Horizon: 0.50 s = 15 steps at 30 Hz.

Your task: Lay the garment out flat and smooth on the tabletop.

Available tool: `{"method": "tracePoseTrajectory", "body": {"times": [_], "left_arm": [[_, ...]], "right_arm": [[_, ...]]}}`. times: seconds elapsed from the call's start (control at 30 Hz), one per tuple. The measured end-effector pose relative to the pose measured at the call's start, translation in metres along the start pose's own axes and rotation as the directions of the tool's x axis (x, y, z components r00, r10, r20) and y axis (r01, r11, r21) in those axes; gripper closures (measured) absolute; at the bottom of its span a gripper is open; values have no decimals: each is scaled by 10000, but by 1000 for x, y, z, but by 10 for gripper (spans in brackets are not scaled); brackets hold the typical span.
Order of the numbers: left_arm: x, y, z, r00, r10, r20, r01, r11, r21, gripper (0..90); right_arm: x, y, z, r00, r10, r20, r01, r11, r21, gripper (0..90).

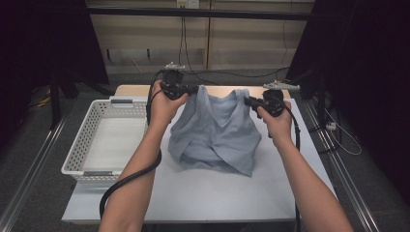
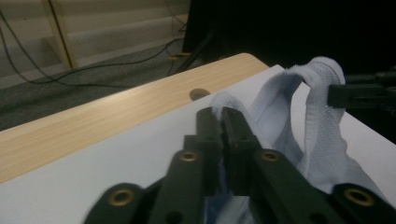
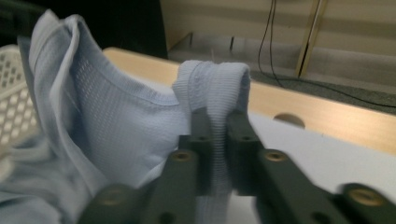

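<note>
A light blue sleeveless top [image 1: 215, 133] hangs between my two grippers, its lower part bunched on the white table top [image 1: 217, 193]. My left gripper [image 1: 197, 89] is shut on the left shoulder strap. In the left gripper view the jaws [image 2: 222, 116] pinch a thin edge of the cloth [image 2: 322, 135], and the right gripper [image 2: 334, 95] shows farther off, holding the other strap. My right gripper [image 1: 247, 100] is shut on the right shoulder strap. In the right gripper view the ribbed strap [image 3: 215, 79] folds over the jaw tips [image 3: 217, 116].
A white plastic basket [image 1: 89, 125] stands at the left of the table, its mesh wall [image 3: 14, 93] showing beside the top. A wooden strip [image 2: 93, 121] runs along the table's far edge. Cables lie on the floor beyond. Bare table lies in front of the top.
</note>
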<state>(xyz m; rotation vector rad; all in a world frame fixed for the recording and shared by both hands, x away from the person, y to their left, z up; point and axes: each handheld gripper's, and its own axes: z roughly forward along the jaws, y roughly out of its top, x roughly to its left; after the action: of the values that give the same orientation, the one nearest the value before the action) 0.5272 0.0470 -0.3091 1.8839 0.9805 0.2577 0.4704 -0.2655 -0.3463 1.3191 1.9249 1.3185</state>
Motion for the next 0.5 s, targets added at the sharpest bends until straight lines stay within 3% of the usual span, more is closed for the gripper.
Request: {"method": "tracePoseTrajectory", "body": {"times": [0.03,0.07,0.13,0.17,0.27,0.4,0.5], "left_arm": [[0,-1,3,9997,78,-232,-80,9999,-77,521],[-1,-4,4,9988,233,-441,-233,9997,3,408],[-3,-15,6,9995,95,-293,-83,9991,409,320],[-3,-21,7,9992,179,-349,-159,9983,555,278],[-2,-39,9,9997,-129,-211,146,9963,848,245],[-4,-56,7,9996,-224,-157,242,9920,1237,227],[-10,-66,5,10000,-42,-40,48,9862,1656,222]], "right_arm": [[1,2,2,9994,-56,331,58,10000,-44,461],[2,2,3,9982,-240,553,239,9997,17,451],[6,-3,2,9998,-112,164,111,9999,78,336],[9,-9,1,9996,-221,200,217,9996,173,326],[13,-25,-3,9988,-498,-37,499,9973,531,309],[13,-41,-9,9990,-381,-215,398,9956,844,288],[12,-51,-14,9992,-289,-293,317,9944,1012,264]]}}
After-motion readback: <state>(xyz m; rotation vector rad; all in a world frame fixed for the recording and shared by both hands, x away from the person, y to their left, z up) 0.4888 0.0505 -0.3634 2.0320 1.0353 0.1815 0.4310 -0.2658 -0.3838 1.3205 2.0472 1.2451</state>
